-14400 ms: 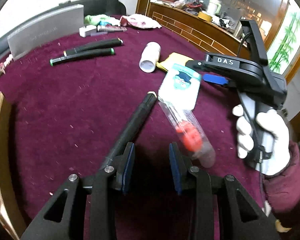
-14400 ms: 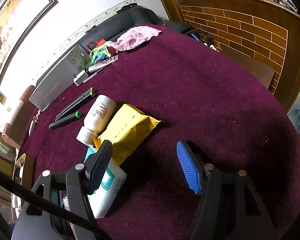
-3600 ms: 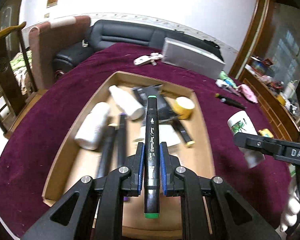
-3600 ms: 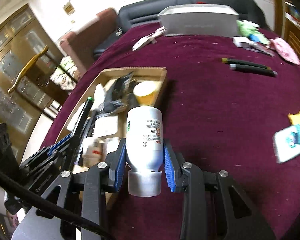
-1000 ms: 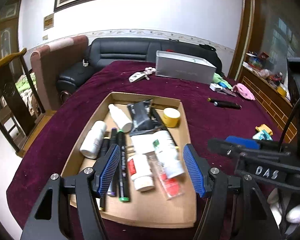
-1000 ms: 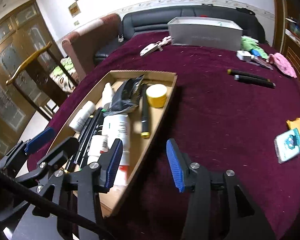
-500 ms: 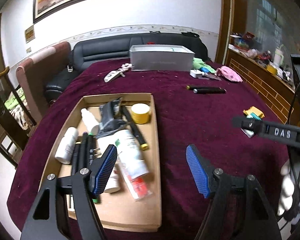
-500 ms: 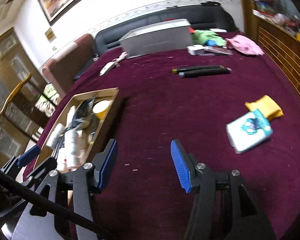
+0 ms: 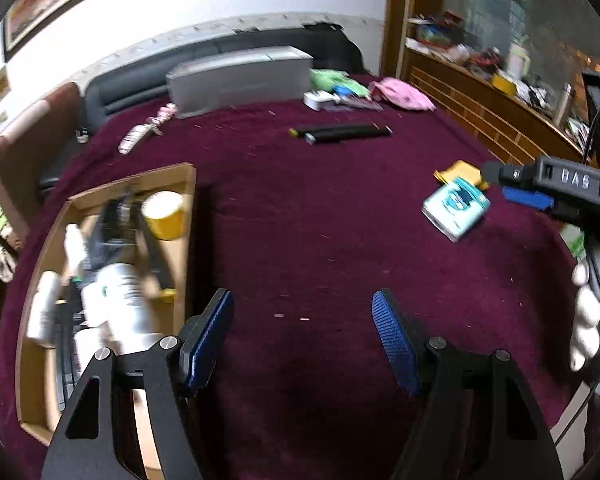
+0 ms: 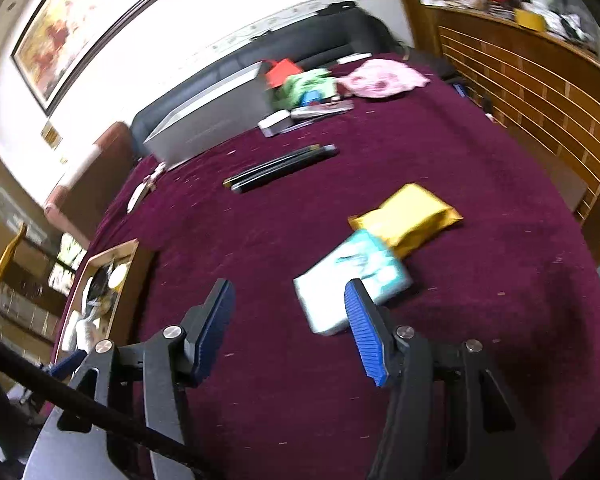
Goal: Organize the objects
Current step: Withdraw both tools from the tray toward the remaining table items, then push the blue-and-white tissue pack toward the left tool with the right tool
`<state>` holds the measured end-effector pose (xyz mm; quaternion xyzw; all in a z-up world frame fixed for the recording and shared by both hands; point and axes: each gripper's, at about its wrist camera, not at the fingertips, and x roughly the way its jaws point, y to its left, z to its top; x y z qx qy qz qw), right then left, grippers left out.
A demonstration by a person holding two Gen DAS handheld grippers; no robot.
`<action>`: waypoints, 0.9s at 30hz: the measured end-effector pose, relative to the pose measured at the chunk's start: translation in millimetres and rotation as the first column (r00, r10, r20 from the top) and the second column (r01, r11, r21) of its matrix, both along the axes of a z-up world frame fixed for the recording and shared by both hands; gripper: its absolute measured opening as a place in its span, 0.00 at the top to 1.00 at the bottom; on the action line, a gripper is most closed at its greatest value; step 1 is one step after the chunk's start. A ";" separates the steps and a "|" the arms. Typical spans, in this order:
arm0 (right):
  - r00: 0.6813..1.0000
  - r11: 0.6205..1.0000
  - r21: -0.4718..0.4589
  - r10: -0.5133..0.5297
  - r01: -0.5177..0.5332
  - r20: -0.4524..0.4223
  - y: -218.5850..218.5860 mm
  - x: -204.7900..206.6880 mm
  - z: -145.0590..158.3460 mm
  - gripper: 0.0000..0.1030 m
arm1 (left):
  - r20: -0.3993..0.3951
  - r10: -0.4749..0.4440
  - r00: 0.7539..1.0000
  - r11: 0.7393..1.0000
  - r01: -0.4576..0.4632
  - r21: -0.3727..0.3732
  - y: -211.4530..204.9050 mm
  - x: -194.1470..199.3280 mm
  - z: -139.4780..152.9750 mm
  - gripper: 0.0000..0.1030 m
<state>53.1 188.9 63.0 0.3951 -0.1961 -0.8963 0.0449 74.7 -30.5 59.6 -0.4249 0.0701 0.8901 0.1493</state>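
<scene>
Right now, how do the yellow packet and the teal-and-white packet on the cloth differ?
The yellow packet is plain, glossy and puffed; the teal-and-white packet is flatter, paler and printed. The yellow packet lies farther from the right tongs; the teal-and-white packet lies nearer, one corner hidden behind a blue pad. Its far end overlaps the yellow packet's edge. Both lie flat on the maroon tablecloth, outside the cardboard tray.

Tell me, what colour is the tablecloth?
Deep maroon tablecloth; the right wrist view shows it best.

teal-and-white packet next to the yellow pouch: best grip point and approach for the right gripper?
Take the teal-and-white packet across its short width at the near, free end, coming from above. It lies flat on the cloth, and its far end touches or overlaps the yellow pouch. The right gripper holds nothing; its jaws are opening.
</scene>
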 end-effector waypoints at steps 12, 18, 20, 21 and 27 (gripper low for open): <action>0.986 0.987 -0.028 -0.159 0.161 0.058 83.8 2.8 -19.2 0.44 | 0.134 -0.108 0.985 0.993 0.113 -0.029 48.5 -3.1 -50.2 0.36; 0.986 0.988 -0.073 -0.129 0.138 0.109 87.8 -12.7 -32.5 0.44 | 0.110 -0.120 0.987 0.991 0.126 -0.049 52.1 0.1 -54.8 0.32; 0.987 0.989 -0.093 -0.106 0.118 0.116 84.4 -19.7 -37.0 0.44 | 0.104 -0.128 0.986 0.990 0.133 -0.043 52.1 1.4 -55.3 0.28; 0.988 0.989 -0.100 -0.097 0.110 0.120 81.3 -25.0 -39.4 0.44 | 0.103 -0.132 0.986 0.990 0.137 -0.046 53.1 2.1 -55.7 0.27; 0.987 0.984 -0.178 0.010 0.019 0.159 45.1 -50.2 -48.6 0.43 | 0.109 -0.145 0.983 0.988 0.150 -0.038 54.0 1.5 -55.2 0.22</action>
